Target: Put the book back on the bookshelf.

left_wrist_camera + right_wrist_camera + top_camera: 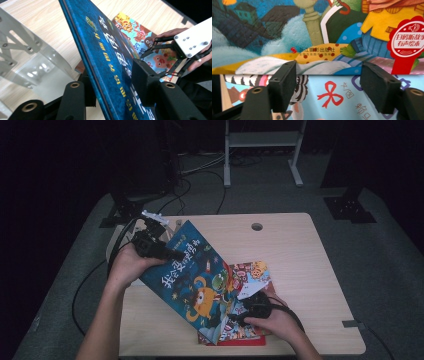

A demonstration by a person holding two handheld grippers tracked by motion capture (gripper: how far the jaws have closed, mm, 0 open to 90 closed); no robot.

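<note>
My left gripper (161, 249) pinches the upper edge of the blue picture book (197, 280), one pad on the cover, the other behind it, so the thin board stands tilted above the table (300, 250). My right gripper (243, 311) sits low at the book's bottom edge, near the front of the table. Its jaws stand narrow but apart on either side of that edge; I cannot tell whether the pads touch it. Beneath the blue book lies a second picture book (252, 272), flat on the wood, bright with cartoon animals. The blue cover is glossy and stiff, printed with yellow characters and a round orange creature. The table is pale, smooth wood grain. A clear plastic stand (37, 62) rises just beside my left jaws.
</note>
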